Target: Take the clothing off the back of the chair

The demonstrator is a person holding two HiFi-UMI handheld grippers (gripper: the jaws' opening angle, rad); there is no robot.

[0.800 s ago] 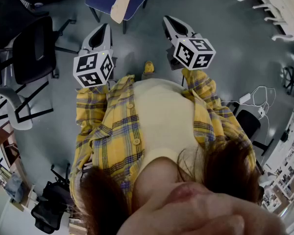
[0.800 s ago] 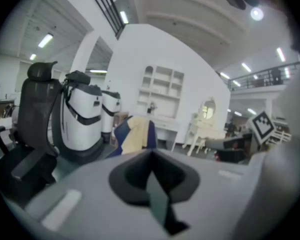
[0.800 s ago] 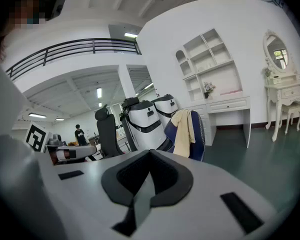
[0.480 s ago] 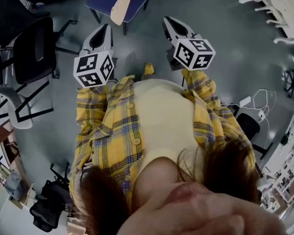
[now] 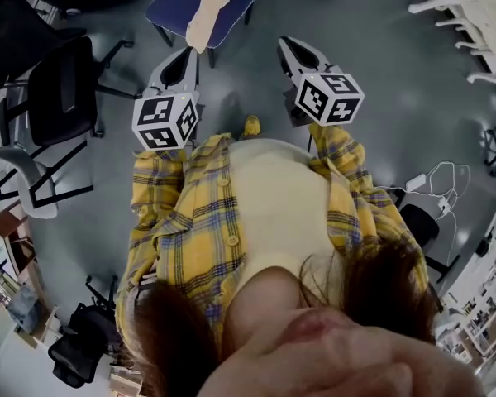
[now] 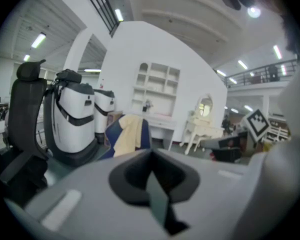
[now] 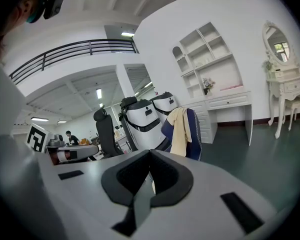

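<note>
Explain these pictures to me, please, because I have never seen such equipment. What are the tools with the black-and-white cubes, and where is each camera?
There is no robot here. A person holds one hand tool, called a gripper, in each hand. The head view comes from a camera on the person's head, looking steeply down. The other two views come from cameras riding on the left gripper and the right gripper, looking along their fingers. Both pairs of fingers are closed together and hold nothing. Ahead stands a blue chair with a cream garment hanging over its back. Neither gripper touches it yet.
</note>
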